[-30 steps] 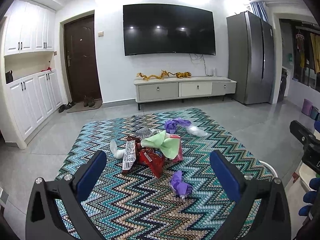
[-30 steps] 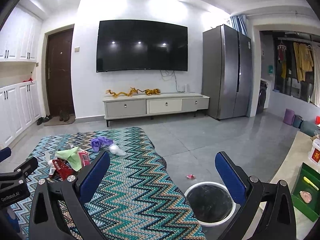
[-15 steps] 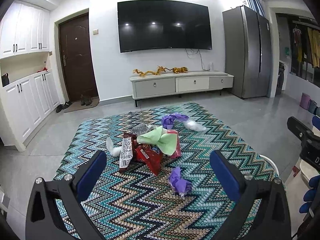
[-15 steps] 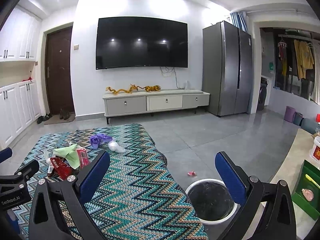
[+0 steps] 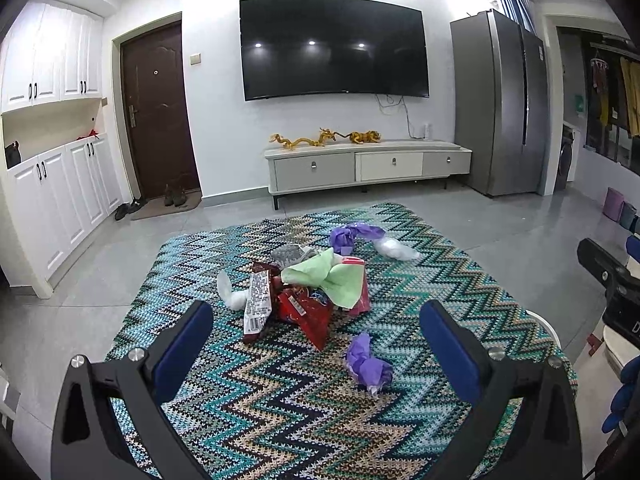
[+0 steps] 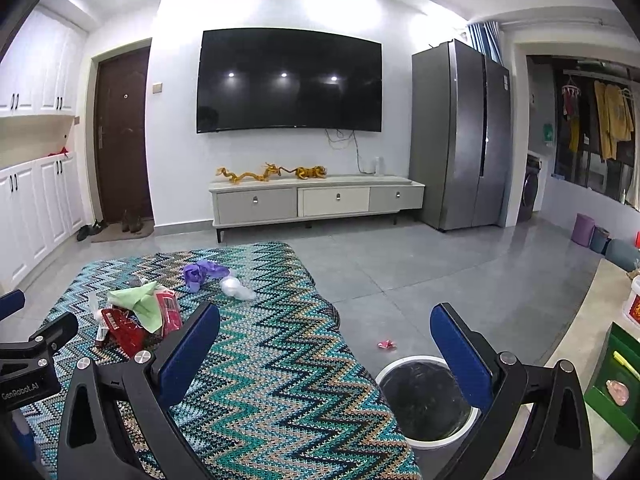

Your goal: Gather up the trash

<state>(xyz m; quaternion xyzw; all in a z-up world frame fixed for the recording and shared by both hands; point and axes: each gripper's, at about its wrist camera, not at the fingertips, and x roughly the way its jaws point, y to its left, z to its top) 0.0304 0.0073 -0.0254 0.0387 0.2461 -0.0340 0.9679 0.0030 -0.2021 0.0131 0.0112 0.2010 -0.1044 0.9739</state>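
Note:
A heap of trash lies on the zigzag rug (image 5: 280, 408): red snack wrappers (image 5: 308, 312), a green paper (image 5: 332, 276), a white wad (image 5: 236, 300), purple crumpled pieces (image 5: 366, 364) and a clear bag (image 5: 396, 249). My left gripper (image 5: 316, 340) is open and empty, hovering in front of the heap, with the near purple piece between its fingers' line of sight. My right gripper (image 6: 324, 344) is open and empty, above the rug's right edge next to the white round bin (image 6: 424, 400). The heap also shows in the right wrist view (image 6: 136, 312).
A small pink scrap (image 6: 386, 345) lies on the grey floor beside the bin. A TV console (image 5: 368, 168) stands at the far wall, a fridge (image 5: 500, 104) at the right. A green box (image 6: 616, 384) sits on a low surface at the right.
Both views have shifted slightly; the heap now sits a little nearer and lower between the left fingers. Both grippers stay open and empty.

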